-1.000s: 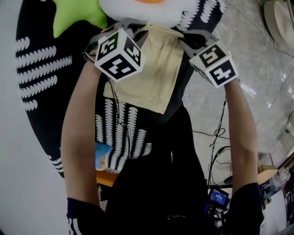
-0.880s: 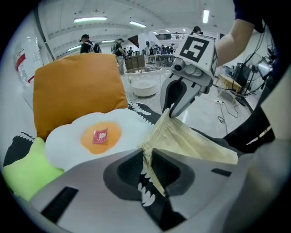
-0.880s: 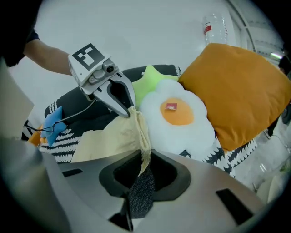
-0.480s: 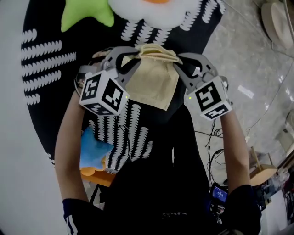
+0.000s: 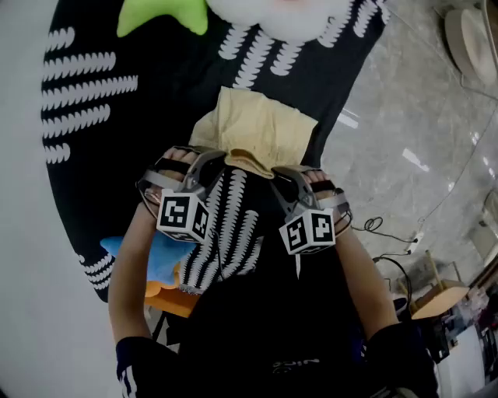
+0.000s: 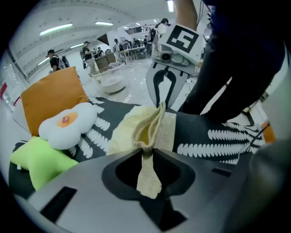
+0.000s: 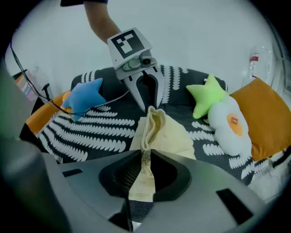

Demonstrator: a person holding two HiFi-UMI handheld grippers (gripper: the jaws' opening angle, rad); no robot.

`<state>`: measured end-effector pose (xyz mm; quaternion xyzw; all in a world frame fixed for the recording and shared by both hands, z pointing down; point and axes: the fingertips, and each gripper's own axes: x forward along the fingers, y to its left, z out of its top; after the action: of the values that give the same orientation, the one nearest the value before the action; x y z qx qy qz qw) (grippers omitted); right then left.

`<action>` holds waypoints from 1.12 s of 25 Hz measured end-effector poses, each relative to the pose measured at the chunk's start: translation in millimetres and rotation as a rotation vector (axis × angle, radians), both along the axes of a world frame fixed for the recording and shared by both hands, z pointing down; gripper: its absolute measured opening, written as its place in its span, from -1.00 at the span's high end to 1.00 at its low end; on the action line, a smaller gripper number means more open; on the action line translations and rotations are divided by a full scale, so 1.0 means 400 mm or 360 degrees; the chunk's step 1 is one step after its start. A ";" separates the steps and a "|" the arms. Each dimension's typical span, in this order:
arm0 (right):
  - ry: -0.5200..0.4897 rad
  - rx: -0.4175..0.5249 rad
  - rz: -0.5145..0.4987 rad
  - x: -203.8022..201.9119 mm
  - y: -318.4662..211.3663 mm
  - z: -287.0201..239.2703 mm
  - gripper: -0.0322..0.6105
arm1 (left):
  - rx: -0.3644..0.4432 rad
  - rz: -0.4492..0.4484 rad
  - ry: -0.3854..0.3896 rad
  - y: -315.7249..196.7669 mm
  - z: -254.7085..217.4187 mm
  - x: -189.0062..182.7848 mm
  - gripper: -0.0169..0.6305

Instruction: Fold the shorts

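The cream shorts [image 5: 258, 127] lie bunched on the black cover with white leaf print [image 5: 85, 155]. Their near edge is lifted and stretched between my two grippers. My left gripper [image 5: 213, 159] is shut on the left end of that edge; its jaws have just been opening slightly, with the cloth [image 6: 146, 150] still pinched between them. My right gripper [image 5: 275, 172] is shut on the right end, and a strip of the cloth [image 7: 143, 159] runs through its jaws. Each gripper view shows the other gripper across the shorts: the right gripper [image 6: 163, 93] and the left gripper [image 7: 146, 98].
A green star pillow [image 5: 162, 15] and a fried-egg pillow [image 7: 230, 126] lie beyond the shorts, with an orange cushion [image 7: 267, 116] behind them. A blue star pillow [image 5: 159, 260] sits near my left arm. Tiled floor with cables [image 5: 389, 233] lies to the right.
Both grippers have pulled the shorts' pinched edge back towards me and come closer together. The shorts now lie crumpled beyond the grippers instead of hanging below them.
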<state>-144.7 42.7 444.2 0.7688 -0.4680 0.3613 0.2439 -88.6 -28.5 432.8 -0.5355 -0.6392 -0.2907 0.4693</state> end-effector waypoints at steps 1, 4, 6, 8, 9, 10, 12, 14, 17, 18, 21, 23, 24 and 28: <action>0.0016 -0.0058 -0.0035 -0.014 -0.008 0.031 0.68 | 0.0034 0.0012 0.0003 -0.022 0.031 -0.020 0.72; 0.0037 -0.0222 -0.0118 -0.041 -0.007 0.131 0.67 | 0.0139 -0.0060 -0.0064 -0.076 0.133 -0.064 0.72; -0.0004 -0.0283 -0.0155 -0.085 -0.001 0.208 0.65 | 0.0173 -0.0210 -0.0133 -0.097 0.202 -0.100 0.72; -0.0124 -0.0319 -0.0238 -0.157 -0.009 0.279 0.40 | 0.0178 -0.0419 -0.0214 -0.107 0.247 -0.126 0.72; -0.0189 -0.0336 -0.0288 -0.194 -0.018 0.304 0.23 | 0.0169 -0.0533 -0.0263 -0.109 0.254 -0.131 0.72; -0.0237 -0.0351 -0.0319 -0.224 -0.027 0.318 0.08 | 0.0147 -0.0650 -0.0316 -0.109 0.252 -0.131 0.71; -0.0277 -0.0342 -0.0286 -0.242 -0.041 0.303 -0.11 | 0.0063 -0.0880 -0.0428 -0.100 0.221 -0.109 0.65; -0.0255 -0.0273 -0.0167 -0.206 -0.053 0.236 -0.20 | -0.0040 -0.1066 -0.0516 -0.085 0.165 -0.049 0.54; -0.0229 -0.0131 0.0046 -0.114 -0.035 0.128 -0.21 | -0.0114 -0.1248 -0.0590 -0.048 0.100 0.082 0.39; -0.0256 -0.0079 0.0147 -0.084 -0.014 0.110 -0.18 | -0.0128 -0.1304 -0.0622 -0.029 0.095 0.123 0.33; -0.0366 0.0055 0.0526 0.001 0.073 0.111 -0.12 | -0.0196 -0.1506 -0.0733 0.020 0.115 0.225 0.32; -0.0383 0.0102 0.0735 0.042 0.122 0.125 -0.02 | -0.0242 -0.1663 -0.0766 0.025 0.133 0.266 0.33; -0.0381 0.0129 0.0824 0.059 0.139 0.127 0.04 | -0.0272 -0.1750 -0.0758 0.017 0.138 0.281 0.38; -0.0409 0.0305 0.1339 0.104 0.200 0.135 0.26 | -0.0385 -0.2024 -0.0827 -0.015 0.169 0.323 0.50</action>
<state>-102.9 122.6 498.0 0.8603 -0.1725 0.4764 -0.0566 40.5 -34.3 500.3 -0.7675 -0.3210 -0.5544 -0.0231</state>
